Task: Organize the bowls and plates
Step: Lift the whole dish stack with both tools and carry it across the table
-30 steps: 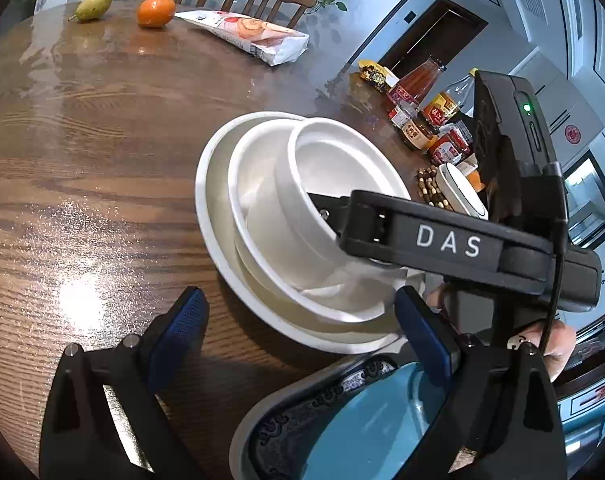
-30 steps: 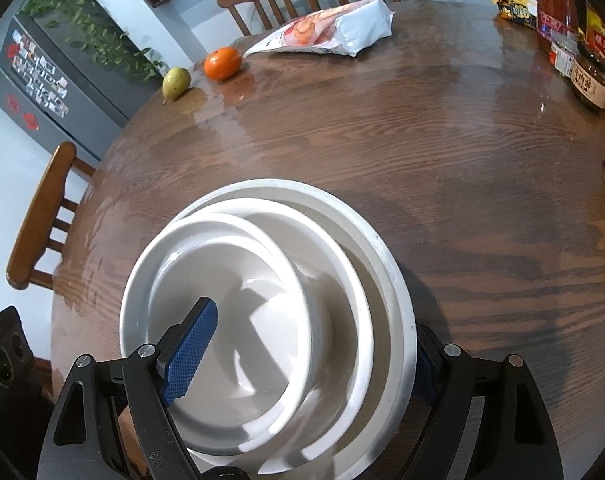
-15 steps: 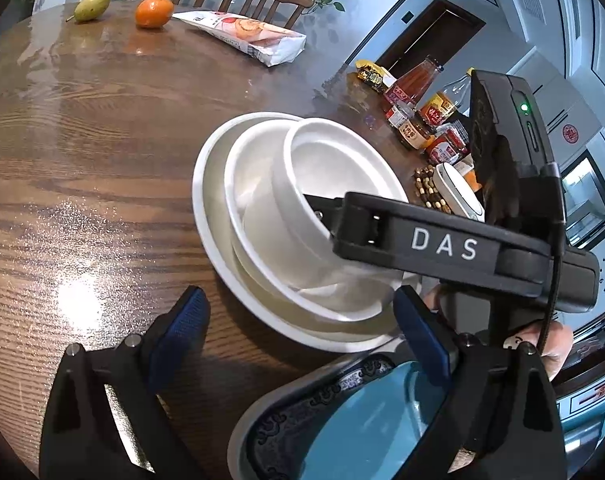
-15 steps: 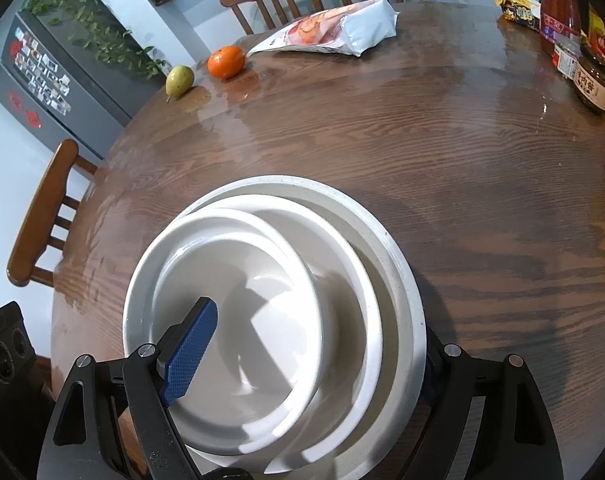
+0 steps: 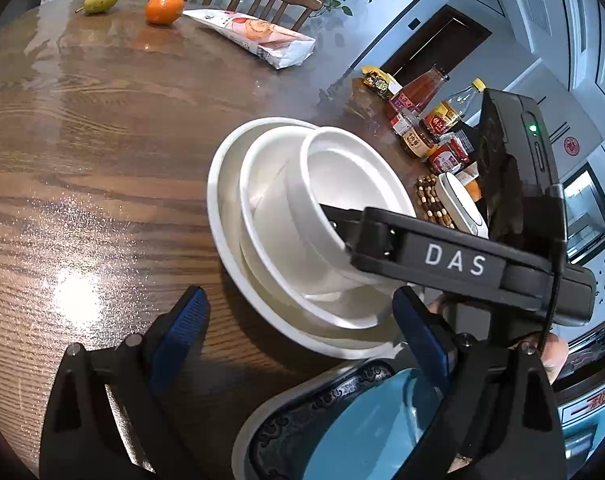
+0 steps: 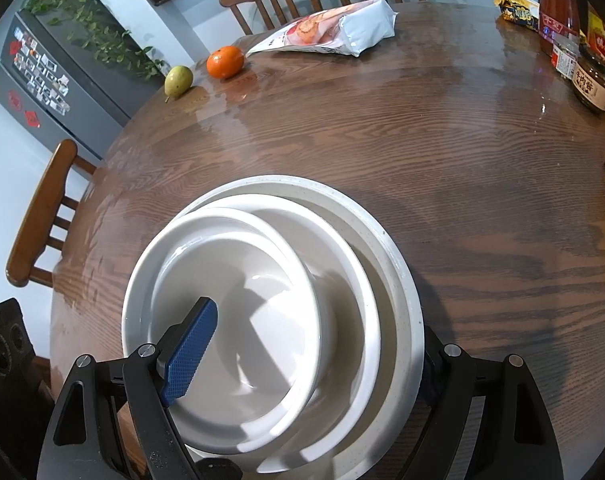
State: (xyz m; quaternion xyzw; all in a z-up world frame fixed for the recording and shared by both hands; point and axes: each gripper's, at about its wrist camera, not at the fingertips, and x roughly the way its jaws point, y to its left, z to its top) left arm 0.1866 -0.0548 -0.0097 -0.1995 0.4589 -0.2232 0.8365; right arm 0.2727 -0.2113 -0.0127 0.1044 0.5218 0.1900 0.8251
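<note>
While three white dishes are already sitting nested on the surface (image 6: 462, 168), a bowl (image 6: 238, 320) topmost, a blue plate (image 5: 342, 432) is lying apart beside them, seemingly still waiting. The right hand-held gripper (image 6: 302, 372) is spreading wide across the stack, one finger inside the bowl, gripping nothing. The left hand-held gripper (image 5: 298, 320) is gaping empty above the blue plate.

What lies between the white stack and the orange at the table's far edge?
Only bare wood of the table separates the white stack from the orange; the right wrist view shows it best.
</note>
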